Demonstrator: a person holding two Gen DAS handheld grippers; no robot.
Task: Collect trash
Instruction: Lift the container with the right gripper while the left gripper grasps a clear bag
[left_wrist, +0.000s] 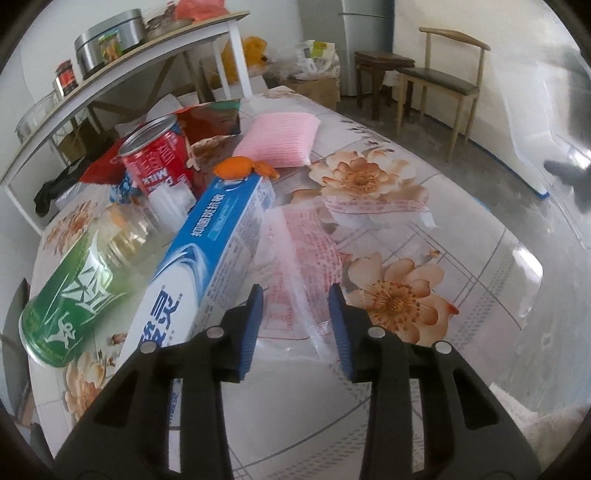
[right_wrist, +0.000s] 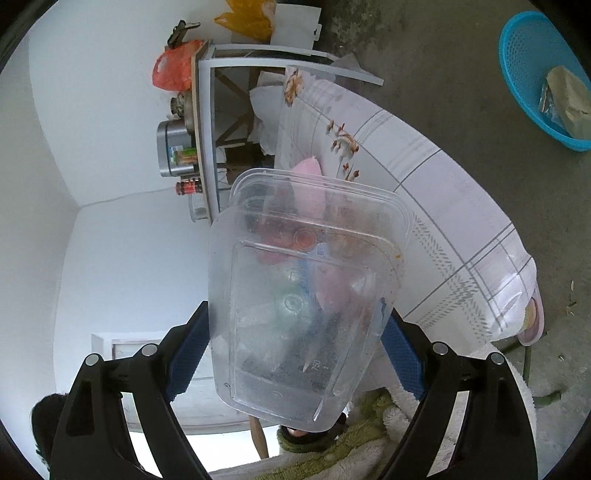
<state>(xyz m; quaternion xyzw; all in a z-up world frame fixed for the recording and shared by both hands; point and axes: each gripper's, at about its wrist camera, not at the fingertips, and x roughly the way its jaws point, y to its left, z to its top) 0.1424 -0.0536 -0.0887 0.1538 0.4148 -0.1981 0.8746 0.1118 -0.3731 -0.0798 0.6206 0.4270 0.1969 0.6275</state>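
Note:
In the left wrist view my left gripper (left_wrist: 297, 325) hovers low over a clear plastic wrapper with red print (left_wrist: 295, 258) that lies on the floral tablecloth (left_wrist: 424, 229). A raised fold of the wrapper stands between the blue pads (left_wrist: 255, 325), close to the right one, and the pads do not squeeze it. In the right wrist view my right gripper (right_wrist: 295, 354) is shut on a dirty clear plastic food container (right_wrist: 295, 288), one pad on each long side, held in the air beside the table. A blue basket (right_wrist: 517, 74) with a paper bag in it stands on the floor.
Left of the wrapper lie a blue toothpaste box (left_wrist: 207, 251), a green can (left_wrist: 70, 295), a red milk can (left_wrist: 159, 155), orange peel (left_wrist: 236, 168) and a pink pack (left_wrist: 280, 140). A white shelf (left_wrist: 122, 74) with pots stands behind; a chair (left_wrist: 443, 85) stands further back.

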